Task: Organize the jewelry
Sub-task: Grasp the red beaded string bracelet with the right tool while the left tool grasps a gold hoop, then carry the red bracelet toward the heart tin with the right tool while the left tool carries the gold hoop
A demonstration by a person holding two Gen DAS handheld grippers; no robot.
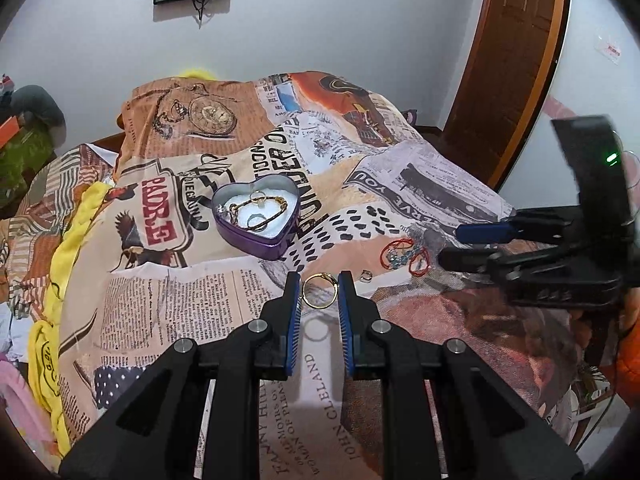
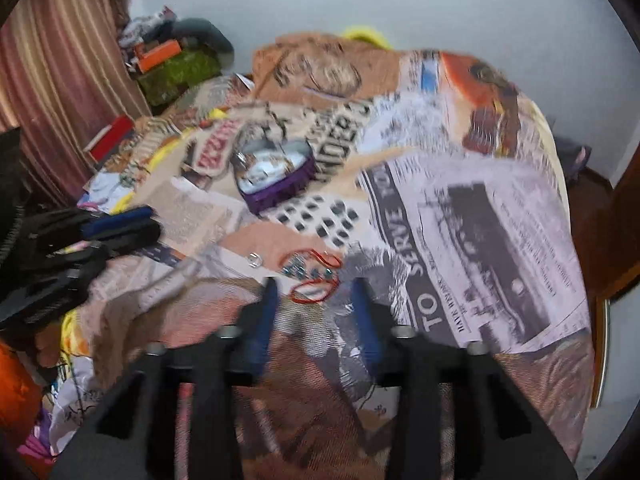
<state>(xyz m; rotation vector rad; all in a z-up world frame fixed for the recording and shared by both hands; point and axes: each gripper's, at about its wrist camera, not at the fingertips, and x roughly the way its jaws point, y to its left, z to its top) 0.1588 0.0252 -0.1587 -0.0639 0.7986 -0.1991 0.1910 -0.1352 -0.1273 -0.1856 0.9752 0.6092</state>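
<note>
A purple heart-shaped tin [image 1: 256, 216] sits open on the printed bedspread, with a gold chain and rings inside; it also shows in the right wrist view [image 2: 276, 184], blurred. My left gripper [image 1: 319, 280] is open, its blue pads on either side of a gold ring [image 1: 319, 291] that lies on the cloth, not touching it. A small silver ring [image 1: 365, 276] and a red cord bracelet with blue beads [image 1: 404, 256] lie to the right. My right gripper [image 2: 316, 284] is open, just above the red bracelet [image 2: 314, 280]. The silver ring [image 2: 255, 259] lies left of it.
The bedspread [image 1: 180, 300] covers a bed, with yellow fabric [image 1: 52, 320] along its left edge. A wooden door [image 1: 508, 60] stands at the right, clutter and a curtain [image 2: 60, 80] at the left. The right gripper [image 1: 460, 246] shows in the left wrist view.
</note>
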